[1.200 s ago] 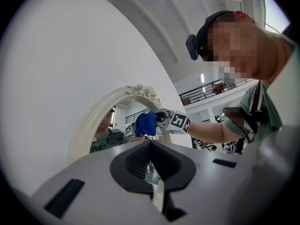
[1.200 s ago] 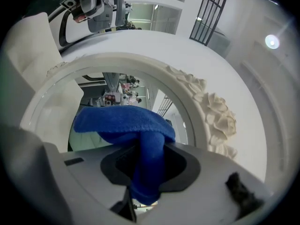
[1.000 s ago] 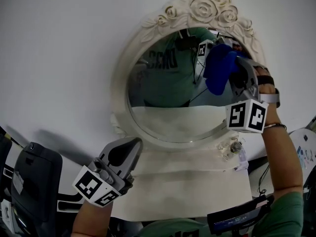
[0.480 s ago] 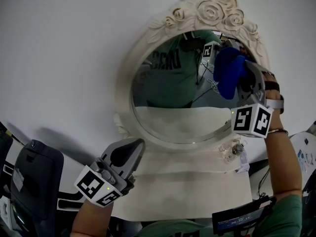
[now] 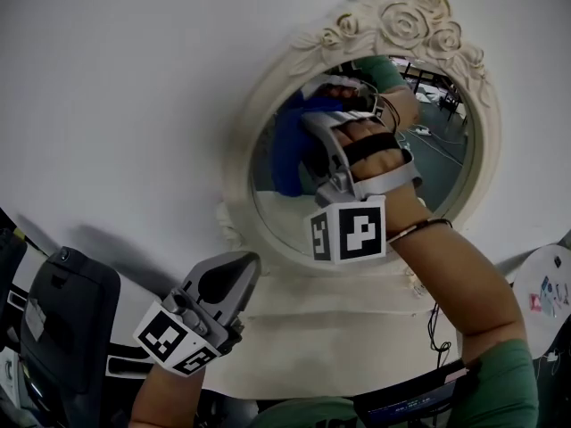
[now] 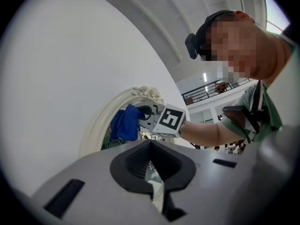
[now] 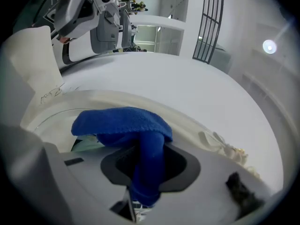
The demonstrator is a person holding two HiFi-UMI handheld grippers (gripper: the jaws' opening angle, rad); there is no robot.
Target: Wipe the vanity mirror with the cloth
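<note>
Upper middle of the head view: an oval vanity mirror in a cream frame carved with roses [image 5: 239, 141] stands against a pale wall. A soft blue terry cloth [image 5: 287, 150] lies bunched against the left part of its glass.

The right gripper [image 5: 310, 136] has its jaws closed tight on a fold of the cloth, and the loose end mushrooms out past the tips. The cloth looks light and floppy. A pinch at mid-fold probably suits it, leaving a pad to press flat. The glass is likely fragile and smooth, so gentle pressure seems wise.

Lower left of the head view: the left gripper [image 5: 223, 279] hovers below the mirror with its jaws closed on nothing.
</note>
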